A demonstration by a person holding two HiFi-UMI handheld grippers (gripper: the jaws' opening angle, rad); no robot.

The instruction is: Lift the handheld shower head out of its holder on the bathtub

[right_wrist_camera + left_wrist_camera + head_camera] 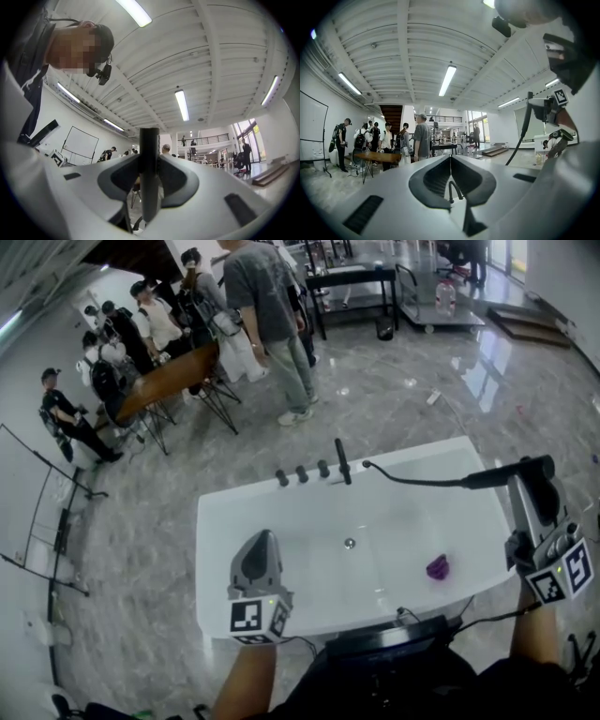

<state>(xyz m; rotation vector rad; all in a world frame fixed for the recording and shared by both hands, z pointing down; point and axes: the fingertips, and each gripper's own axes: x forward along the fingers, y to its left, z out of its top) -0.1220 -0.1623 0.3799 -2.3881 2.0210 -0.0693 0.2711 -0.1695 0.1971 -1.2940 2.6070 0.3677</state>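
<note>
The black handheld shower head [511, 474] is off the tub and hangs above the right end of the white bathtub [225, 512]. My right gripper [530, 488] is shut on its handle. Its black hose [412, 480] runs left to the tub deck beside the black faucet spout [343, 462]. In the right gripper view the handle [150, 178] stands as a dark bar pinched between the jaws of the right gripper [150, 154]. My left gripper [260, 549] hovers over the tub's near left side, jaws together and empty. From the left gripper [450, 157] the shower head [539, 105] and hose [520, 136] show at right.
Three black knobs [301, 473] sit on the deck left of the spout. A small purple object [438, 567] lies in the basin near the drain [349, 543]. Several people [267, 306] stand around a wooden table [169, 376] on the marble floor beyond.
</note>
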